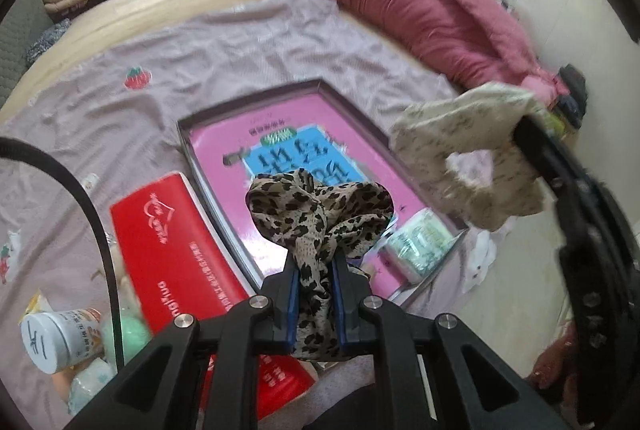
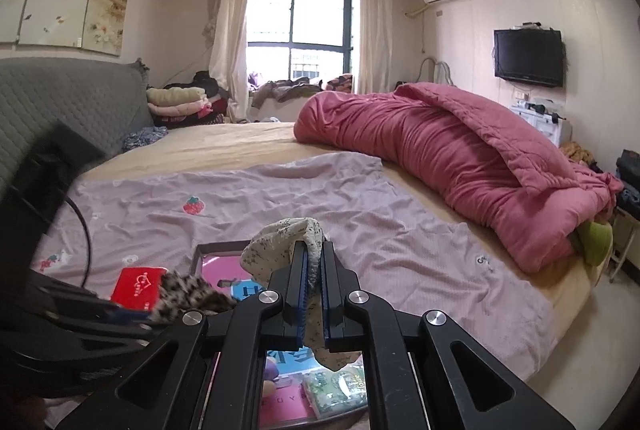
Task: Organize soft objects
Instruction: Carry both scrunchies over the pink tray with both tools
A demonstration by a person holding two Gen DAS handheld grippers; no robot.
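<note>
My left gripper (image 1: 313,262) is shut on a leopard-print scrunchie (image 1: 320,209), which bunches out above the fingertips over a pink box lid (image 1: 224,145) lying on the bed. My right gripper (image 2: 313,250) is shut on a cream floral scrunchie (image 2: 280,240), held above the same pink box lid (image 2: 220,266). In the left wrist view the cream scrunchie (image 1: 460,149) hangs at the right from the right gripper's fingers (image 1: 536,145). The leopard scrunchie (image 2: 188,294) shows at lower left in the right wrist view. A small green-white tissue pack (image 1: 416,242) lies in the lid's near corner.
A red box (image 1: 176,246) lies left of the lid on a lilac sheet (image 1: 240,41). A white can (image 1: 60,338), a green ball (image 1: 128,338) and small packets sit at lower left. A rolled pink quilt (image 2: 440,157) crosses the far right of the bed. Folded clothes (image 2: 180,101) are stacked by the headboard.
</note>
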